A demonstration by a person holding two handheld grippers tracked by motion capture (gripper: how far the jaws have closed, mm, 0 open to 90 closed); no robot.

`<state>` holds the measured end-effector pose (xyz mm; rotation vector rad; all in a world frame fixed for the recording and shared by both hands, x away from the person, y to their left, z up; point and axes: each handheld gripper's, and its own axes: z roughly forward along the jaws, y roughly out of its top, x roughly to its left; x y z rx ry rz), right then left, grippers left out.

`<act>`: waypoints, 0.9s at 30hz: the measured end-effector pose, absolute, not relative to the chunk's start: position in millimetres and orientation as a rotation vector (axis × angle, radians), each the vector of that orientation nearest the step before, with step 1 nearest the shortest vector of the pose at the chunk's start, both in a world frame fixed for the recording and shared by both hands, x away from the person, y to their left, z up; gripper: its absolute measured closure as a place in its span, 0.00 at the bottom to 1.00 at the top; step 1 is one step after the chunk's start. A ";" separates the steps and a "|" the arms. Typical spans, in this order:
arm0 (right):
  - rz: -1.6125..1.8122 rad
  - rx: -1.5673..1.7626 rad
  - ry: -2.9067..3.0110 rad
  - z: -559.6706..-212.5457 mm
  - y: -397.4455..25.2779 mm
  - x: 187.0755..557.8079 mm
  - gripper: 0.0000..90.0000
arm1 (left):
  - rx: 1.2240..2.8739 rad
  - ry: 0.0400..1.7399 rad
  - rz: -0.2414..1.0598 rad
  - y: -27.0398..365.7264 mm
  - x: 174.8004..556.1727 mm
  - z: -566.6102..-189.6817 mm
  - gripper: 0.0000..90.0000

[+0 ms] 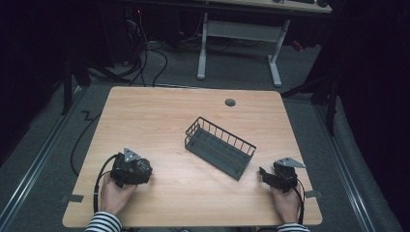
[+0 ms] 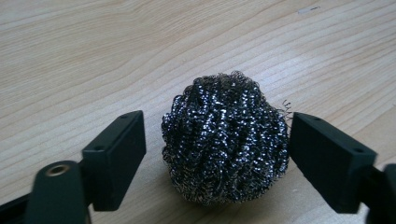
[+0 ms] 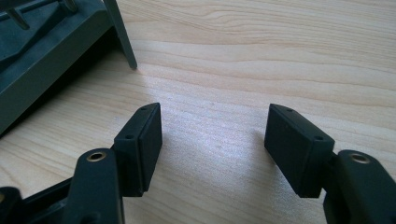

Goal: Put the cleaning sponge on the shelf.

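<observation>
Resting: left gripper [image 1: 140, 166] low at the near-left of the wooden table [image 1: 159, 116], held in the left hand [image 1: 116, 193].
Left jaws: spread apart around a steel wool ball [image 2: 225, 136]; right pad just at its strands, left pad with a small gap.
Steel wool ball: on the tabletop, between those jaws, near-left of the table.
Right gripper [image 1: 265, 174]: near-right, in the right hand [image 1: 286, 203], jaws apart over bare wood.
Wire basket [image 1: 220, 146]: dark, mid-table, set askew, just beyond the right gripper.
Sleeves: striped, at the near edge.
</observation>
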<state>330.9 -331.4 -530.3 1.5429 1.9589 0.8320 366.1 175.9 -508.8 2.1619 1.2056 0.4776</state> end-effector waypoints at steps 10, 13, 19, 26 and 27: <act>0.838 1.546 1.961 -530.2 -332.1 331.2 0.41 | 2.178 1.179 0.480 173.9 364.4 -507.5 0.43; 0.839 1.546 1.961 -530.2 -332.2 331.3 0.41 | 2.176 1.174 0.484 173.1 363.7 -507.0 0.44; 0.844 1.547 1.961 -530.2 -332.6 331.3 0.41 | 2.185 1.167 0.465 170.4 363.4 -502.5 0.46; 0.840 1.546 1.964 -530.1 -332.0 331.2 0.41 | 2.178 1.135 0.445 166.6 361.8 -491.6 0.48; 0.840 1.545 1.964 -530.1 -332.1 331.2 0.40 | 2.172 1.131 0.447 166.0 361.6 -490.2 0.48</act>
